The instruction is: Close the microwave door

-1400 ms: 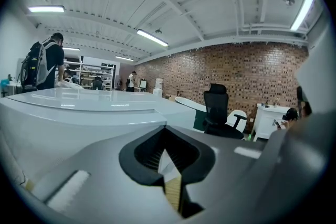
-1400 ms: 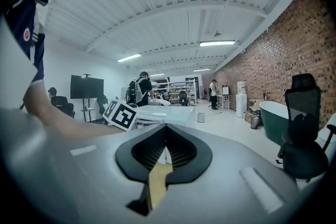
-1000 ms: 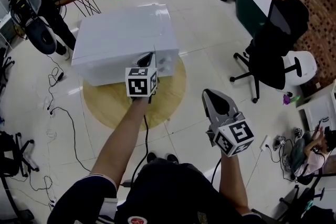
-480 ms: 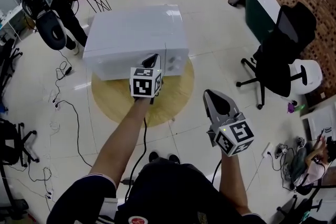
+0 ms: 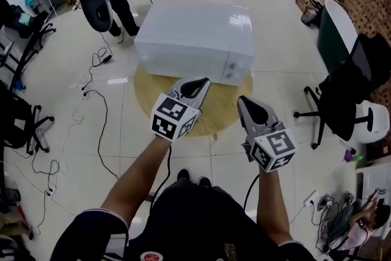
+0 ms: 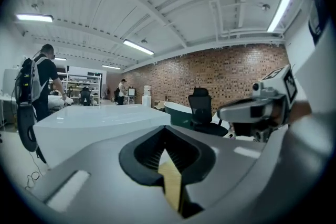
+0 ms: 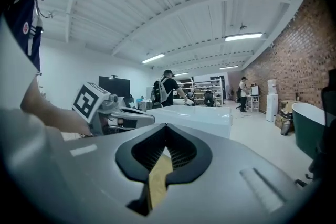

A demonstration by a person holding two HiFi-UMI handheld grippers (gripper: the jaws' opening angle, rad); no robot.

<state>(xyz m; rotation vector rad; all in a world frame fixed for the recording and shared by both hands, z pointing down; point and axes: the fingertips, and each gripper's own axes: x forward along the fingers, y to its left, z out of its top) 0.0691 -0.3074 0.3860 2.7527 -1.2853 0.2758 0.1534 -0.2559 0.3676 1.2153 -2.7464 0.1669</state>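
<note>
Your left tongs (image 5: 198,85) and right tongs (image 5: 246,104) are both pinched together, nothing in them, hovering just short of the white microwave (image 5: 195,33). It sits on the round wooden table (image 5: 215,114). Its door (image 5: 180,65) looks flush, probably closed.

Lab, floor cables (image 5: 91,101), office chairs (image 5: 348,95)

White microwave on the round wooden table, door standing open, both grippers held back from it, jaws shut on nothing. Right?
No: the door is shut. The head view shows the microwave with its front flush, nothing swung out. The rest holds: it sits on the round wooden table, and the left gripper and right gripper are held back from it, jaws shut on nothing.
</note>
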